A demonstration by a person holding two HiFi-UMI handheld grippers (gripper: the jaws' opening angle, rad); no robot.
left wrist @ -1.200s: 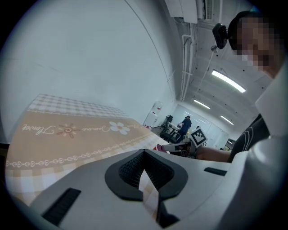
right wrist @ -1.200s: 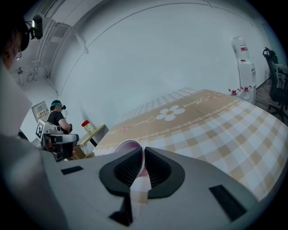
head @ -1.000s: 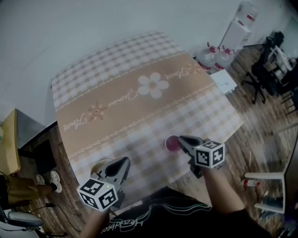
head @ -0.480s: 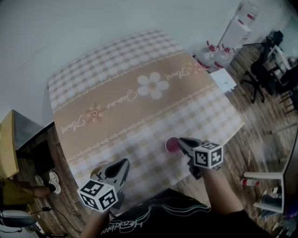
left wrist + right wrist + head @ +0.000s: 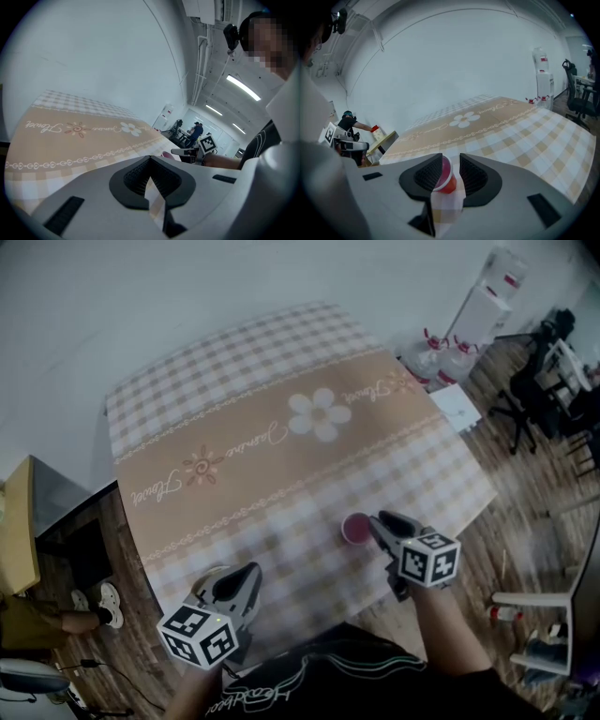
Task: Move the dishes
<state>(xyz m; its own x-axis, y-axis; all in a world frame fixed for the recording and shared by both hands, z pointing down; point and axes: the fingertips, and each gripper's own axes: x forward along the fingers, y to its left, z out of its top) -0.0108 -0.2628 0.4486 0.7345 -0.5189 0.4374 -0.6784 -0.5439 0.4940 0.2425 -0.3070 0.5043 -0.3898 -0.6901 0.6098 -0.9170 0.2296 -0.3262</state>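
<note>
A small red cup [image 5: 355,528] stands on the checked tablecloth [image 5: 281,437] near the table's front edge. My right gripper [image 5: 382,522] reaches it from the right. In the right gripper view the cup [image 5: 446,180] sits between the jaws, which have just been opening; a gap shows beside the right pad [image 5: 472,174], so my right gripper [image 5: 451,160] is open around it. My left gripper [image 5: 246,575] hovers at the table's front left corner, beside a pale round dish [image 5: 208,578]. In its own view my left gripper [image 5: 150,160] has its tips together with nothing between them.
Water bottles [image 5: 441,357] and a white box [image 5: 483,306] stand on the floor past the table's far right corner. Office chairs [image 5: 544,381] are at the right, a white stool [image 5: 539,601] at the lower right, a wooden cabinet [image 5: 19,531] at the left.
The right gripper's jaws have spread apart around the red cup, which stays on the cloth. The left gripper has sunk slightly towards the table corner.
</note>
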